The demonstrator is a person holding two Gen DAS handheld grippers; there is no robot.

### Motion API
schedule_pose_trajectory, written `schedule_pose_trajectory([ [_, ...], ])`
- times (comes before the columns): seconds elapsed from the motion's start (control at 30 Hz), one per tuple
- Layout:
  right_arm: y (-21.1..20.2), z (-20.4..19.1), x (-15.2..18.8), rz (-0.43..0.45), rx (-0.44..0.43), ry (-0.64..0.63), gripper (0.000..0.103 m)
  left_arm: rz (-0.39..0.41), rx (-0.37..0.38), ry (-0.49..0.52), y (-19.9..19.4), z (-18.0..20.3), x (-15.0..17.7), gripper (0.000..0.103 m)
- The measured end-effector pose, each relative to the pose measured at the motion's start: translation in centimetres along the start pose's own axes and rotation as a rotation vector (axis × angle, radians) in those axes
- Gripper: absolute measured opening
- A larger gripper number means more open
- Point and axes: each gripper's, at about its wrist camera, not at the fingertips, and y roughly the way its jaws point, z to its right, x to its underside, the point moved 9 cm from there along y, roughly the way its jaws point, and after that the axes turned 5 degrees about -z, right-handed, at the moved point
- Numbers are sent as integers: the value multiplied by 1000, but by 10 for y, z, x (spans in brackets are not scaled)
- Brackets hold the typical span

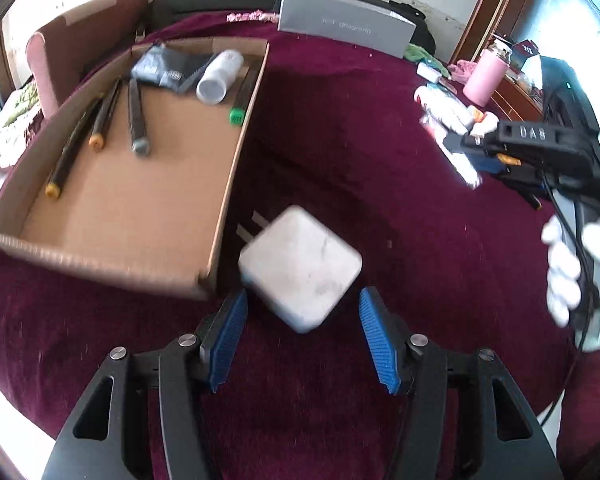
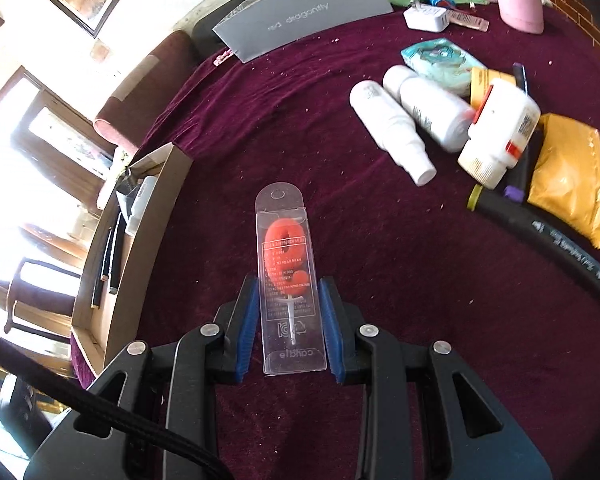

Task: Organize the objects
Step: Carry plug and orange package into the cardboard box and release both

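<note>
In the right wrist view, the right gripper [image 2: 289, 316] has its jaws clamped on the lower end of a clear candle packet [image 2: 288, 280], whose long axis runs straight up the frame, hang-hole end away from the camera, above the maroon tabletop [image 2: 300, 120]. In the left wrist view, the left gripper [image 1: 302, 330] has its jaws apart around a white charger [image 1: 300, 268] near the cardboard box [image 1: 140, 200], prongs pointing to the upper left; I cannot tell if the pads touch it.
</note>
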Motion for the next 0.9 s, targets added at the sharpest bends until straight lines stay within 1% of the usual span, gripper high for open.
schedule_pose_trajectory([
  [0.2, 4, 4, 3, 0, -40, 19, 28, -11, -1, 56, 20, 20, -24, 53],
  [0.23, 4, 5, 4, 0, -41, 22, 28, -12, -4, 68, 23, 24, -27, 54],
  [0.27, 3, 7, 4, 1, -45, 26, 28, -5, -18, 86, 25, 27, -30, 55],
  [0.4, 3, 8, 6, 3, -54, 31, 28, 25, -117, 177, 36, 36, -39, 56],
  [0.47, 3, 7, 8, -1, -59, 30, 28, 45, -118, 185, 35, 37, -40, 56],
  [0.5, 3, 6, 8, -2, -61, 29, 28, 50, -111, 184, 35, 37, -39, 56],
  [0.53, 3, 5, 9, -4, -61, 26, 28, 51, -105, 187, 34, 36, -38, 51],
  [0.57, 4, 6, 9, -5, -60, 26, 28, 58, -90, 190, 32, 36, -37, 44],
  [0.6, 4, 6, 9, -6, -59, 26, 28, 58, -70, 195, 30, 37, -36, 39],
  [0.67, 4, 6, 9, -5, -60, 27, 28, 51, -7, 168, 25, 36, -32, 39],
  [0.8, -1, 0, 10, 4, -63, 18, 28, 56, 95, 104, 12, 32, -29, 39],
  [0.9, -6, -9, 10, 9, -73, 1, 28, 85, 144, 88, -10, 29, -28, 39],
])
